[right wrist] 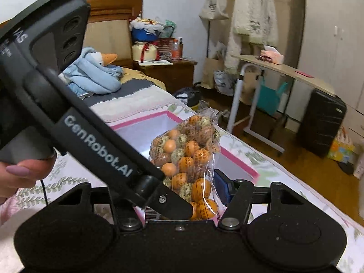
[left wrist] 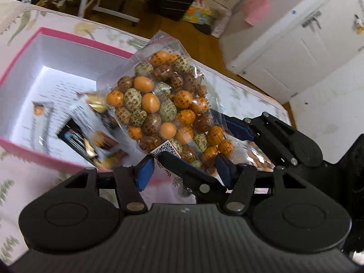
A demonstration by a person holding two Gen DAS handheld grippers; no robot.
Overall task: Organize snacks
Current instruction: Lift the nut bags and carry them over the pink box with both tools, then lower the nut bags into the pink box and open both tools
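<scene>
One clear bag (left wrist: 163,111) of wrapped candies, orange, brown and pale green, hangs above one pink-rimmed box (left wrist: 68,37) on the bed. Two tongs meet at its lower end: the left tongs (left wrist: 184,175) straddle the bottom edge, pad contact unclear; the right tongs (right wrist: 195,195) hold the bag between their blue pads. Several blurred snack packets (left wrist: 75,134) lie inside the box. One hand (right wrist: 20,173) grips the left handle.
</scene>
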